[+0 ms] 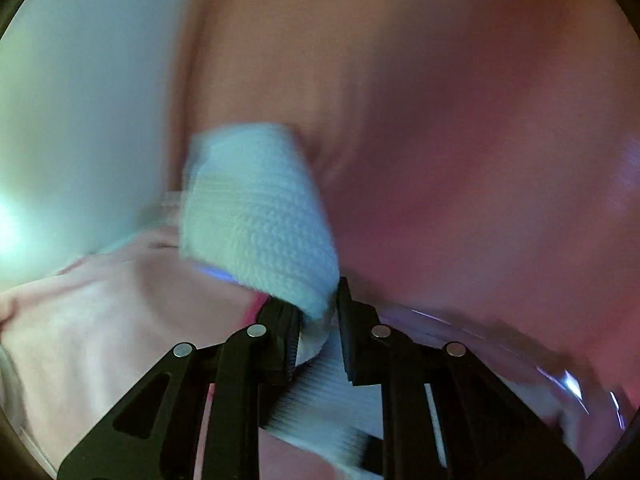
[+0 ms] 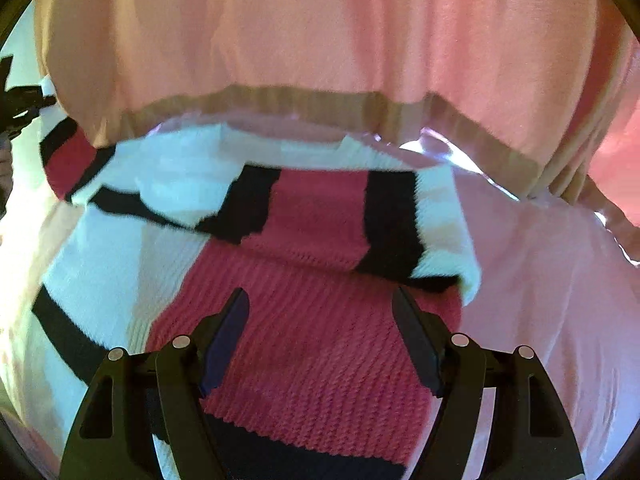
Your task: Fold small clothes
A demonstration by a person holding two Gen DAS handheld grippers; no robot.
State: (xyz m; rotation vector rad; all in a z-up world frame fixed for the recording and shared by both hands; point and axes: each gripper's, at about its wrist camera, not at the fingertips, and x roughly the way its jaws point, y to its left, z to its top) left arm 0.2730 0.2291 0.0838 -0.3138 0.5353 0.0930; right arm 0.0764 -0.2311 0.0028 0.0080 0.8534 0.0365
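A knitted sweater [image 2: 312,280] in white, black and red blocks lies on a pale pink sheet [image 2: 540,300]. Its upper part is folded over toward me. My right gripper [image 2: 320,300] is open just above the red block and holds nothing. My left gripper [image 1: 318,304] is shut on a white knit part of the sweater [image 1: 256,216], which stands up between its fingers. The left wrist view is blurred. A bit of the left gripper [image 2: 18,100] shows at the far left edge of the right wrist view.
A person in a salmon-pink top [image 2: 320,32] stands close behind the sweater and fills the back of both views [image 1: 400,80]. A pale wall [image 1: 80,100] shows at the left. Pale pink sheet [image 1: 100,320] lies below the left gripper.
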